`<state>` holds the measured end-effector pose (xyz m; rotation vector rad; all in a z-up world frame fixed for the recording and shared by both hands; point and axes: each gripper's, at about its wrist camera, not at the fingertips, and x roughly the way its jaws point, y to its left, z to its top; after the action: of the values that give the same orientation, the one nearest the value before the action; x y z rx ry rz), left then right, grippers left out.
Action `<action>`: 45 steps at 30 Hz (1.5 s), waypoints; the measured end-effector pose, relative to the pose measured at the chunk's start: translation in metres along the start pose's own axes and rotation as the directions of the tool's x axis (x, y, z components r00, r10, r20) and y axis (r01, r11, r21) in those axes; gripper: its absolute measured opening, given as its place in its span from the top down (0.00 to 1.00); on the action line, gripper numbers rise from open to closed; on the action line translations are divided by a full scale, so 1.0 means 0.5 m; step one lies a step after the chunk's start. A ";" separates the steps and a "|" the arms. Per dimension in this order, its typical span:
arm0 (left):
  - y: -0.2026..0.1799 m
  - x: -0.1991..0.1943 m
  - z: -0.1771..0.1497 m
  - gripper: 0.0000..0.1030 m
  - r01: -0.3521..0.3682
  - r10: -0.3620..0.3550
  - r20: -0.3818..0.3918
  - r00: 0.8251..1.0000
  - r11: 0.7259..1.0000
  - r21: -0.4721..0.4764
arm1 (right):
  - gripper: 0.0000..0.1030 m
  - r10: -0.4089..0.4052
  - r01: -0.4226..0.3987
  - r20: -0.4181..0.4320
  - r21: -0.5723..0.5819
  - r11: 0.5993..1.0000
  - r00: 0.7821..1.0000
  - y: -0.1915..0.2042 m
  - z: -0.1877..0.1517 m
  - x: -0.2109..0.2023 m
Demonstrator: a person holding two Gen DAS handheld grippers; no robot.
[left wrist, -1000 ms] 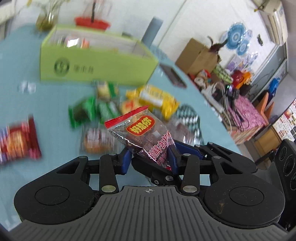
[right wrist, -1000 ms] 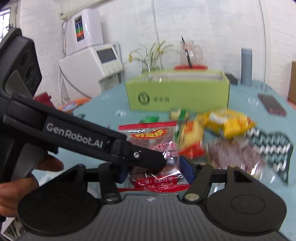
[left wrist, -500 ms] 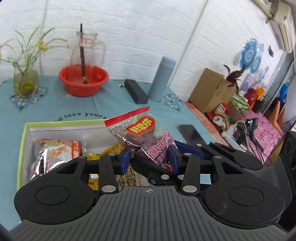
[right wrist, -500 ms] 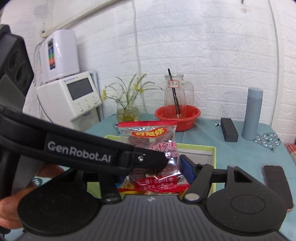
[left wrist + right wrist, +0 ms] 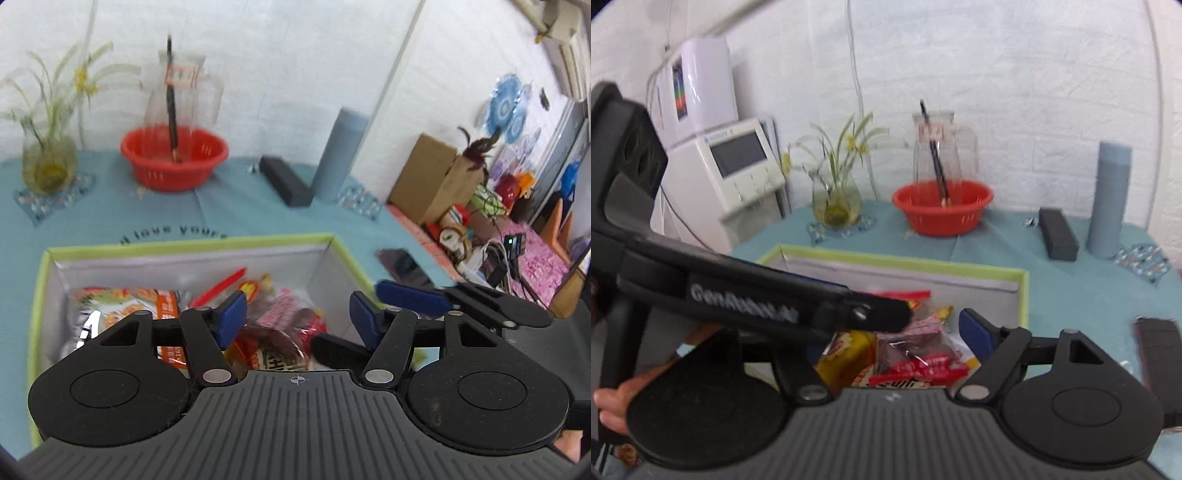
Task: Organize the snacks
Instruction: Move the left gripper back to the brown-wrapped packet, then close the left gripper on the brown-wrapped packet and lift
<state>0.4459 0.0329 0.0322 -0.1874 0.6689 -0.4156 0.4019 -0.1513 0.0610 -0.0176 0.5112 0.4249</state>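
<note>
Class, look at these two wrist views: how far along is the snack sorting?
Done: several packets already lie in the green box, including the red-sealed clear packet. In hand: nothing; the left gripper and right gripper are both opening over the box, with no packet pinched. Left: neither view shows whether snacks remain outside the box.

Two black grippers hover over an open lime-green cardboard box (image 5: 1021, 291) of snack packets; the right gripper (image 5: 919, 332) is opening above a red-labelled clear packet (image 5: 916, 354).
</note>
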 end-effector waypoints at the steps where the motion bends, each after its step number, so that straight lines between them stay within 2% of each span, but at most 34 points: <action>1: -0.013 -0.026 -0.005 0.55 0.003 -0.003 0.021 1.000 1.000 0.014 | 0.15 -0.024 0.024 0.024 -0.004 1.000 0.999 -0.001 -0.006 -0.037; 4: -0.052 -0.091 -0.042 0.51 0.060 -0.061 0.042 0.997 0.998 0.012 | 0.10 -0.077 0.076 0.059 0.013 0.997 0.995 0.002 -0.055 -0.150; 7: -0.088 -0.115 -0.109 0.52 0.132 -0.132 -0.001 0.991 0.991 -0.004 | 0.10 -0.141 0.139 0.023 0.061 0.988 0.990 0.001 -0.139 -0.236; 8: -0.105 -0.116 -0.140 0.52 0.149 -0.149 -0.037 0.988 0.989 -0.006 | 0.10 -0.156 0.155 0.004 0.082 0.984 0.988 0.002 -0.173 -0.260; 12: -0.169 -0.103 -0.251 0.55 0.176 -0.175 -0.135 0.975 0.984 -0.002 | 0.10 -0.144 0.156 -0.084 0.162 0.974 0.986 0.009 -0.282 -0.302; 15: -0.210 -0.079 -0.299 0.59 0.197 -0.195 -0.198 0.961 0.980 -0.011 | 0.10 -0.103 0.127 -0.131 0.190 0.974 0.986 0.015 -0.324 -0.294; 19: -0.255 -0.035 -0.313 0.61 0.155 -0.138 -0.238 0.961 0.986 0.057 | 0.10 -0.095 0.119 -0.156 0.153 0.981 0.983 0.024 -0.338 -0.263; 22: -0.257 -0.003 -0.323 0.62 0.116 -0.092 -0.272 0.958 0.991 0.074 | 0.10 -0.050 0.079 -0.157 0.182 0.980 0.986 0.024 -0.342 -0.258; 26: -0.254 -0.018 -0.339 0.64 0.127 -0.104 -0.278 0.955 0.990 0.066 | 0.10 -0.035 0.064 -0.163 0.173 0.983 0.986 0.048 -0.356 -0.266; 31: -0.266 -0.047 -0.364 0.61 0.116 -0.090 -0.266 0.960 0.990 0.084 | 0.09 -0.036 0.066 -0.147 0.208 0.976 0.989 0.066 -0.368 -0.287; 39: -0.296 -0.053 -0.378 0.60 0.160 -0.132 -0.278 0.952 0.984 0.081 | 0.09 -0.064 0.094 -0.127 0.243 0.965 0.990 0.064 -0.380 -0.329; 45: -0.301 -0.079 -0.378 0.61 0.151 -0.129 -0.253 0.959 0.986 0.070 | 0.09 -0.076 0.101 -0.105 0.261 0.960 0.992 0.059 -0.386 -0.354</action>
<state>0.2511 -0.0924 -0.0465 -0.0997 0.8839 -0.6107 0.1601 -0.2169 -0.0202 0.1990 0.6549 0.2653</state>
